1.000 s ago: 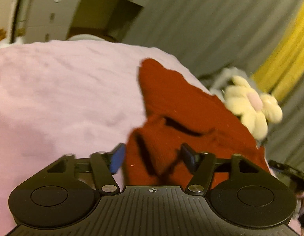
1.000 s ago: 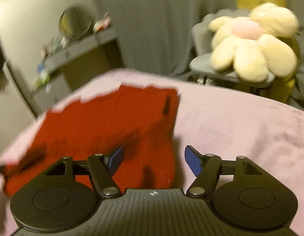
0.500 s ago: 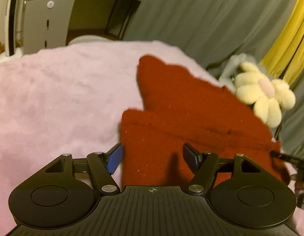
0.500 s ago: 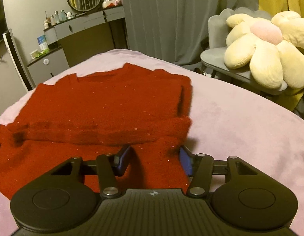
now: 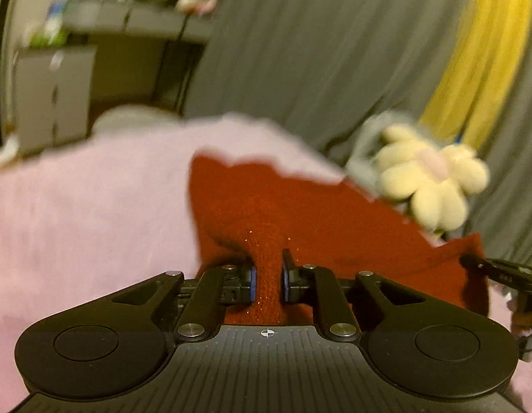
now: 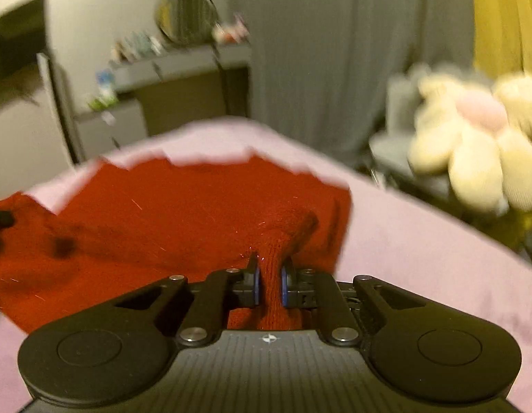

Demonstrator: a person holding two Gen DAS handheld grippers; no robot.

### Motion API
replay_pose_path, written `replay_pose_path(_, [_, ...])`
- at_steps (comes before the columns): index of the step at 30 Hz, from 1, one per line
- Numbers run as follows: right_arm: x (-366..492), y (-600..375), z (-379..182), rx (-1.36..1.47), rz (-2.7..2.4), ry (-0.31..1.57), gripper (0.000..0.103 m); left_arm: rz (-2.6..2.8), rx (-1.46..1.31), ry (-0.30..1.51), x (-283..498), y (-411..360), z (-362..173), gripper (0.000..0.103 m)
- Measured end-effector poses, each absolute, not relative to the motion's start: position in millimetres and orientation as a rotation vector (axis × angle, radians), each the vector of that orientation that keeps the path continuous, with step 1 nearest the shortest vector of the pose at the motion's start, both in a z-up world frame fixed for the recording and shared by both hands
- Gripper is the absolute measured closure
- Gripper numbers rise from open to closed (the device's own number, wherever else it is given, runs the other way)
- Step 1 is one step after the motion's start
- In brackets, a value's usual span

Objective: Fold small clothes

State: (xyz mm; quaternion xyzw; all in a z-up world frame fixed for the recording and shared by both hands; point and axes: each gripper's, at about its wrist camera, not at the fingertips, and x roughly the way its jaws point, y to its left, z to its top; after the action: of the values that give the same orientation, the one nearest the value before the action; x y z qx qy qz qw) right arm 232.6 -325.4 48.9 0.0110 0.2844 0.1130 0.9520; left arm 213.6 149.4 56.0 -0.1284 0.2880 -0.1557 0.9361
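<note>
Viewing from the left wrist: the left gripper has its jaws clamped on a raised fold of the red knit garment, which lies on the pink bed cover; a flower cushion sits beyond. Right wrist: the right gripper is likewise pinched tight on the garment's near edge, the rest spread flat

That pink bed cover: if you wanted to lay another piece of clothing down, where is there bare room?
Two bare patches of pink cover: a wide one left of the red sweater, and one on its other side, toward the flower cushion. The middle is crowded: the sweater spreads there, pinched by the left gripper and right gripper.
</note>
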Motion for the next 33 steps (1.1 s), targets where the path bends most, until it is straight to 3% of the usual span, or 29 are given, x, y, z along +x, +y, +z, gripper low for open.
replay_pose_path(4, [231.1, -328.9, 81.3, 0.026, 0.205, 0.443, 0.093, -0.279, -0.232, 0.468, 228.1, 147.8, 89.9, 0.088])
replay_pose_path(10, [288.9, -333.7, 63.2, 0.051, 0.091, 0.527, 0.092, -0.160, -0.287, 0.613, 289.2, 141.6, 50.1, 0.084])
replay_pose_path(11, [296.7, -333.8, 54.8, 0.051, 0.094, 0.565, 0.090, -0.156, -0.282, 0.650, 293.5, 139.9, 39.1, 0.083])
replay_pose_path(13, [309.5, -331.6, 36.1, 0.028, 0.105, 0.653, 0.085, -0.154, -0.271, 0.709, 298.5, 134.4, 18.8, 0.068])
replay_pose_path(14, [312.6, -329.4, 28.6, 0.007, 0.103, 0.680, 0.075, -0.156, -0.262, 0.722, 300.5, 133.2, 12.9, 0.063])
replay_pose_path(15, [314.4, -327.2, 23.2, -0.005, 0.105, 0.692, 0.068, -0.159, -0.247, 0.729, 300.7, 131.5, 6.8, 0.061])
replay_pose_path(17, [314.6, -325.4, 16.9, -0.010, 0.120, 0.692, 0.068, -0.169, -0.225, 0.748, 301.5, 130.2, -0.3, 0.061])
replay_pose_path(18, [316.4, -325.2, 15.1, -0.017, 0.120, 0.697, 0.072, -0.169, -0.216, 0.757, 304.5, 129.6, -1.8, 0.064])
replay_pose_path(19, [318.6, -325.7, 14.6, -0.023, 0.113, 0.701, 0.078, -0.179, -0.213, 0.759, 307.2, 130.4, -1.3, 0.078])
replay_pose_path(20, [320.4, -325.9, 15.0, -0.030, 0.111, 0.701, 0.091, -0.188, -0.208, 0.756, 309.4, 131.3, 0.8, 0.087])
replay_pose_path(23, [322.8, -322.2, 21.7, -0.052, 0.116, 0.685, 0.093, -0.168, -0.175, 0.708, 312.5, 123.2, 16.3, 0.087])
replay_pose_path(28, [331.0, -303.1, 60.7, -0.150, 0.059, 0.471, 0.094, -0.107, -0.081, 0.498, 336.9, 106.6, 65.5, 0.087])
replay_pose_path(33, [386.5, -281.5, 64.0, -0.179, -0.091, 0.392, 0.094, 0.072, -0.006, 0.452, 394.3, 81.5, 61.3, 0.084])
